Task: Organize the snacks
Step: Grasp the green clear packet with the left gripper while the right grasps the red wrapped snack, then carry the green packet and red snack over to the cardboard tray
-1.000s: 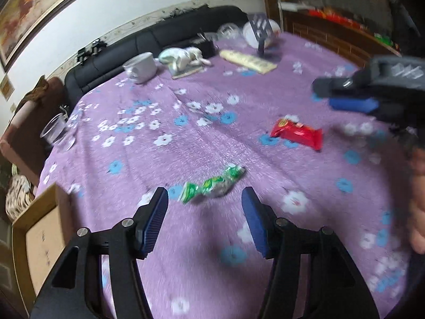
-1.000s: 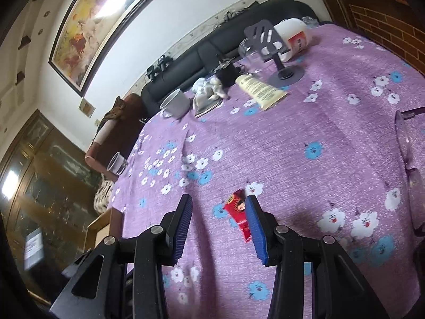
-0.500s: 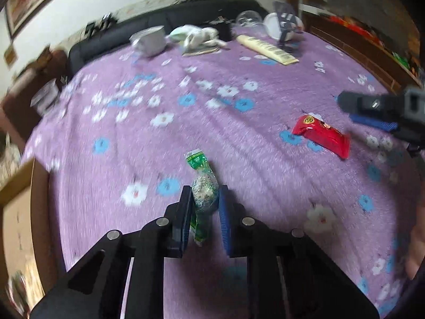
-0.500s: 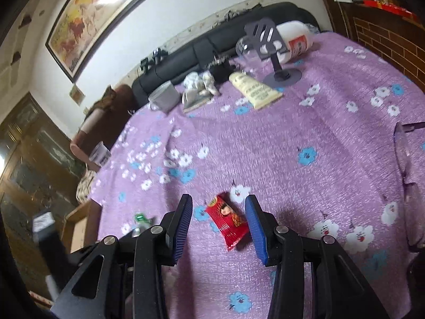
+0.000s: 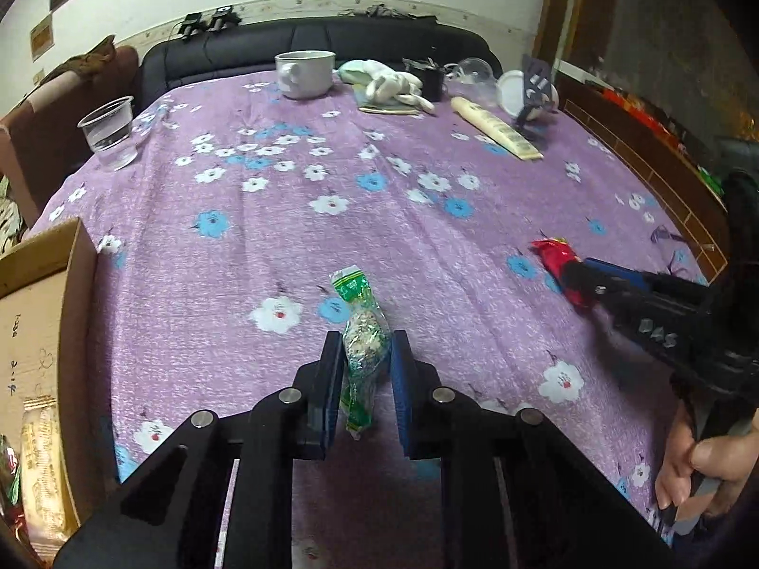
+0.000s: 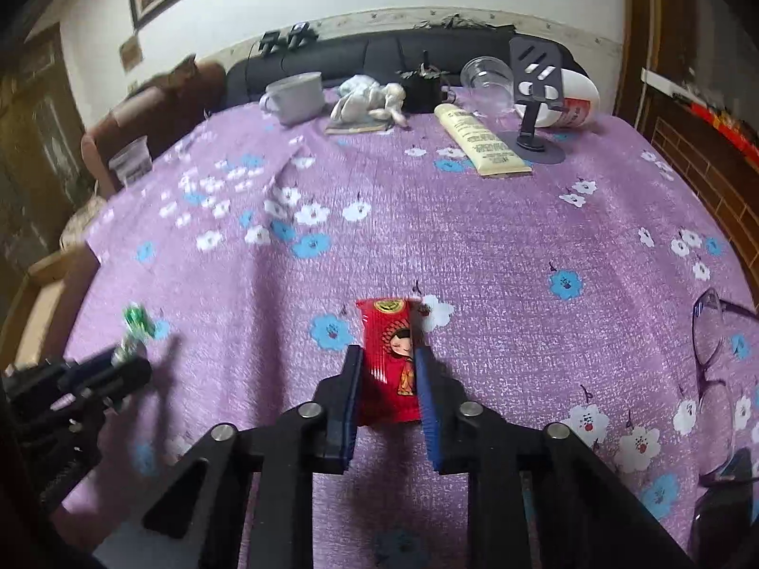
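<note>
A green snack packet (image 5: 356,294) stands upright between the blue pads of my left gripper (image 5: 365,339), which is shut on it just above the purple flowered tablecloth (image 5: 332,166). My right gripper (image 6: 386,355) has its jaws closing on a red snack packet (image 6: 385,332), and the pads press on both of its sides. The left wrist view shows the right gripper (image 5: 586,279) at the right edge with the red packet (image 5: 552,253) in it. In the right wrist view the left gripper (image 6: 121,362) is at the far left, blurred, with the green packet (image 6: 135,322).
An open cardboard box (image 5: 78,313) with snack packs inside stands off the table's left edge. At the back are a plastic cup (image 5: 108,130), a mug (image 5: 303,73), a cream tube (image 5: 495,128) and a phone stand (image 6: 533,95). Glasses (image 6: 709,332) lie at the right.
The left gripper rolled, closed on the green packet and stood it up. The right gripper moved over the red packet and closed on it.
</note>
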The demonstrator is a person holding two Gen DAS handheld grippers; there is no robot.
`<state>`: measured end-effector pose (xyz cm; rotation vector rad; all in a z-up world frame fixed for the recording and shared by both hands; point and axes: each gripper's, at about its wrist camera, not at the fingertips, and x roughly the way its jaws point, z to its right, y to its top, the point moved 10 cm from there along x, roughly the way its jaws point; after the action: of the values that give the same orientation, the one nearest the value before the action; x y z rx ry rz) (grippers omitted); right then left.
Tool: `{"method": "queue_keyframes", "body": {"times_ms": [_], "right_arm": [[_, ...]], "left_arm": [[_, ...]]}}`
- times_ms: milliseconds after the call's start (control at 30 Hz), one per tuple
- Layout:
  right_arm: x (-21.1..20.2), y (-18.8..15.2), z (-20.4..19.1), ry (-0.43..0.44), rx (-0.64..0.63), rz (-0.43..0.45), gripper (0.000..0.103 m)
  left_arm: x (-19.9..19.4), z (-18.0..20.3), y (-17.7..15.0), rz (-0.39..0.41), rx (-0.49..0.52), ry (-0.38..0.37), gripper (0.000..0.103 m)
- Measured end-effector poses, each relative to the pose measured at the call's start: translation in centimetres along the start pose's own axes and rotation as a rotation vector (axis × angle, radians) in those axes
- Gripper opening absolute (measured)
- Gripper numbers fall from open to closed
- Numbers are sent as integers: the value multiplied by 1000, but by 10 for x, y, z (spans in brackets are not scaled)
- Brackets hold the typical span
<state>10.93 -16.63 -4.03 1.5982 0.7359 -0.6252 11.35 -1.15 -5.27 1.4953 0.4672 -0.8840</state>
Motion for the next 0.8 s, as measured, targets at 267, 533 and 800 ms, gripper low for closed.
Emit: {"method": "queue_keyframes", "body": {"times_ms": [267, 533, 800], "right_arm": [[-30, 11, -36, 115, -6, 96, 21], [-40, 1, -77, 186, -93, 102, 21], [-42, 1, -82, 202, -101, 110, 21]], "left_arm": [[-14, -21, 16, 76, -59, 37, 17], [-18, -27, 18, 110, -48, 98, 17], [-22, -30, 19, 134, -32, 138, 17]]}}
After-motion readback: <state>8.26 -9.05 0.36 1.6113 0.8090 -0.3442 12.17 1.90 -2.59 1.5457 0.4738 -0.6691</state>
